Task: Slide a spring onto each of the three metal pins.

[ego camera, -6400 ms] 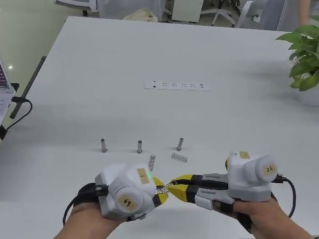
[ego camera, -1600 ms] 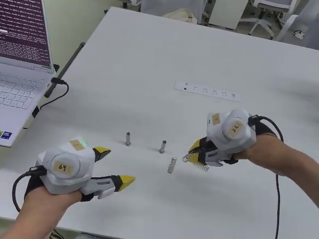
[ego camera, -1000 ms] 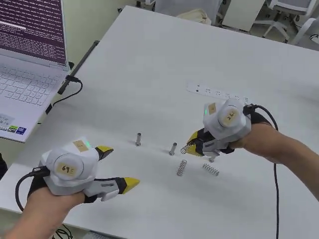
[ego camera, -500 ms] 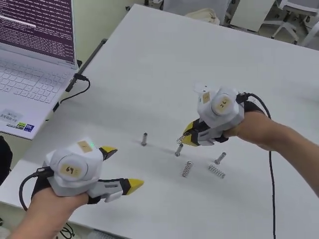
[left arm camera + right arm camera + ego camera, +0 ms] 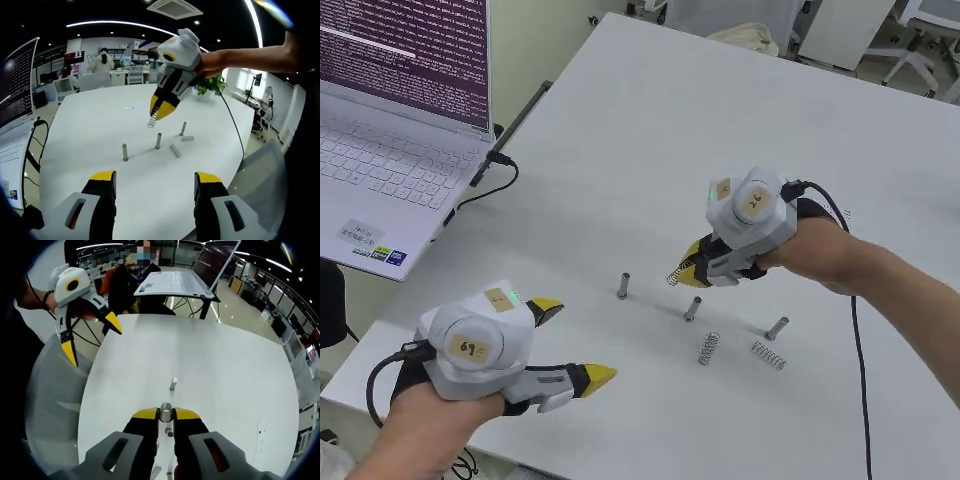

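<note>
Right claw (image 5: 687, 274) with spring (image 5: 673, 277), now nearer leftmost pin (image 5: 623, 286)

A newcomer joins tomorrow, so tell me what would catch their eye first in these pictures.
First, the right gripper, held over the white table, shut on a spring near three bare metal pins. Two loose springs lie beside the pins; the left gripper hovers open at the near edge. An open laptop sits far left.

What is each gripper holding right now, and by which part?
The right gripper holds a spring, jaws shut on one end, the rest sticking out past the tips. The left gripper is open and holds nothing.
</note>
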A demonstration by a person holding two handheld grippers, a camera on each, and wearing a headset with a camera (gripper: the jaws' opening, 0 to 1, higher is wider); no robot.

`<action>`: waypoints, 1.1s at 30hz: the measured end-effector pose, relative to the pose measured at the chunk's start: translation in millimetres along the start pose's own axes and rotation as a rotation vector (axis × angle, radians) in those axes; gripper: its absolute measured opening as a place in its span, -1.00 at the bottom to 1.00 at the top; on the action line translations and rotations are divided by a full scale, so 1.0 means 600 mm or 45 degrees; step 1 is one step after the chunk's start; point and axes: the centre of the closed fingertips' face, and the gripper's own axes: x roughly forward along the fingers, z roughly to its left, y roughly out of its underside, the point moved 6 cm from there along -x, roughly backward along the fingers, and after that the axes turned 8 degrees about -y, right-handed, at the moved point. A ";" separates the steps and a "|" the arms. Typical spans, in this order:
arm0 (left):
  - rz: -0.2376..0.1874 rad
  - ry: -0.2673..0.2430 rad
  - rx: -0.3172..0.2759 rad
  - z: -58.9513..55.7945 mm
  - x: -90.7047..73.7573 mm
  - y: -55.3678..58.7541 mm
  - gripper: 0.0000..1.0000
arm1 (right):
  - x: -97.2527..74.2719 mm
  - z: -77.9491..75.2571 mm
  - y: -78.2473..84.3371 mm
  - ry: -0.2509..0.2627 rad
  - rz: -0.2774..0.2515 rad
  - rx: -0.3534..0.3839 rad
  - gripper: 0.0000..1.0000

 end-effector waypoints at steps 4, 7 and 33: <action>-0.002 0.006 0.001 -0.001 0.001 -0.001 0.17 | 0.006 -0.008 -0.006 -0.006 0.005 -0.001 -0.83; -0.003 0.012 0.005 -0.002 0.003 -0.002 0.17 | 0.012 -0.014 -0.010 -0.009 0.008 -0.003 -0.83; -0.023 -0.003 -0.014 0.010 0.007 -0.011 0.18 | 0.091 -0.046 -0.033 -0.019 0.039 -0.001 -0.82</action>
